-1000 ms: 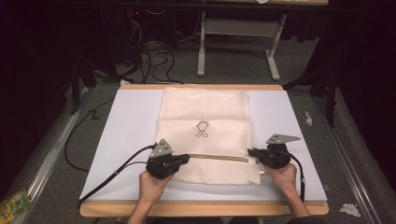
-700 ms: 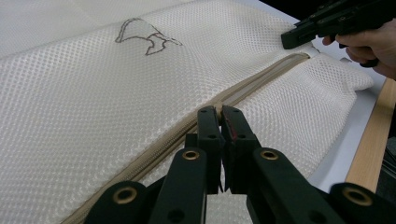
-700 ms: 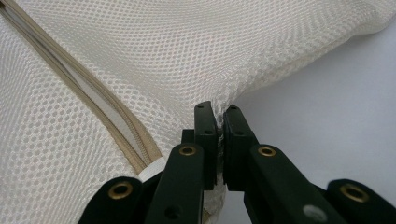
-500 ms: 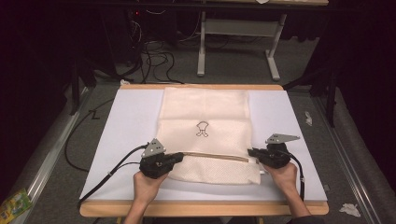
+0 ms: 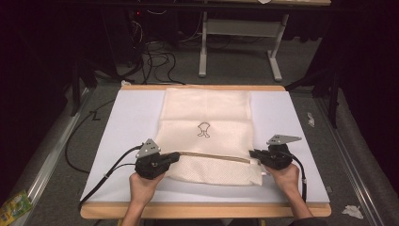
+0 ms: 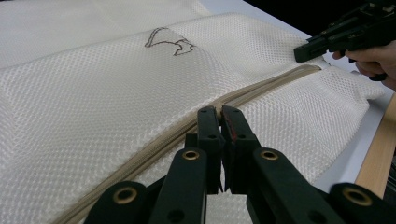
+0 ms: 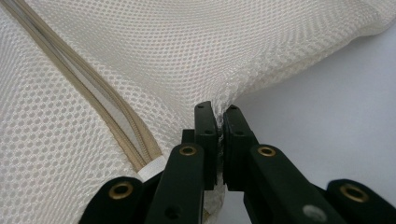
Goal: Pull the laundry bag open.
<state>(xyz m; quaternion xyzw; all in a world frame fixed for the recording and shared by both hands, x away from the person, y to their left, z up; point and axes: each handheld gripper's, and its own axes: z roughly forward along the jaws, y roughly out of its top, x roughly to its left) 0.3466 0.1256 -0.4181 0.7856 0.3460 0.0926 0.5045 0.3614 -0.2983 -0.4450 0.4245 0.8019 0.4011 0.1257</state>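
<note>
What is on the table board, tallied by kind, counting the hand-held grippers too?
Mesh bag, cream, with a zipper across it: 1
Grippers, black: 2, the left gripper and the right gripper, each shut on the mesh bag at one end of the zipper
White mat under the bag: 1
Total: 4

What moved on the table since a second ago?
Very little. The left gripper slid slightly toward the left edge and back along the zipper of the mesh bag, its jaws staying shut at the zipper. The right gripper stayed put, its jaws still shut on the mesh bag's edge. The bag itself lies flat on the white mat as before.
</note>
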